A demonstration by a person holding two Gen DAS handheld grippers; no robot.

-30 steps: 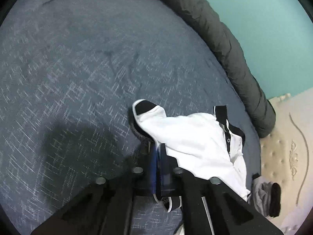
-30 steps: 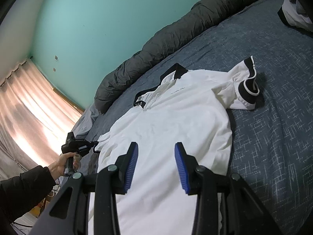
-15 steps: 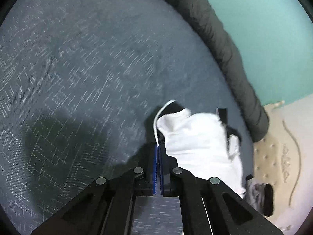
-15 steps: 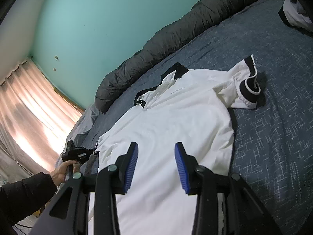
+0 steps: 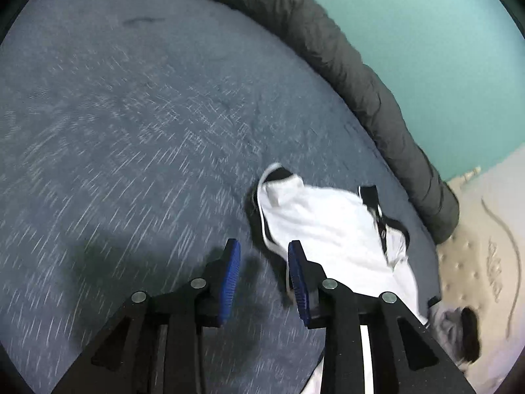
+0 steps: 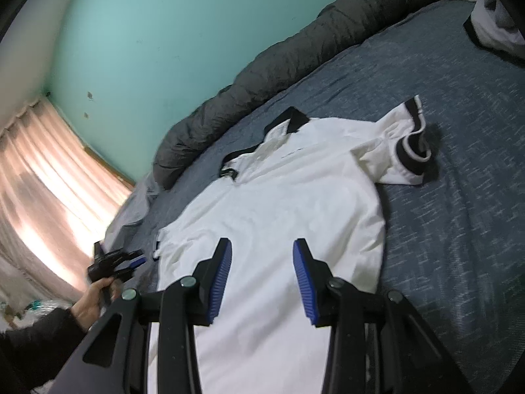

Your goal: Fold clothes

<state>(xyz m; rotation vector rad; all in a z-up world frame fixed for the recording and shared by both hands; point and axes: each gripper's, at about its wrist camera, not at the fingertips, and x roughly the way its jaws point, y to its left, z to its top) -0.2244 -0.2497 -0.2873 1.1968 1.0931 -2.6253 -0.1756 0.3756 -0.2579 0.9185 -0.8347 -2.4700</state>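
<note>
Released a moment ago, the near sleeve [image 5: 279, 190] now lies free as the left gripper [image 5: 264, 275] opens on nothing. Right gripper [image 6: 261, 275] also widens, empty, above the white polo shirt [image 6: 288, 203], spread flat on the blue bed [image 6: 459, 197]. No fold is visible yet; folding remains.

bare bedspread [image 5: 131, 131] left of shirt [image 5: 328, 226], rolled duvet [image 5: 361, 75] blocks far edge
</note>
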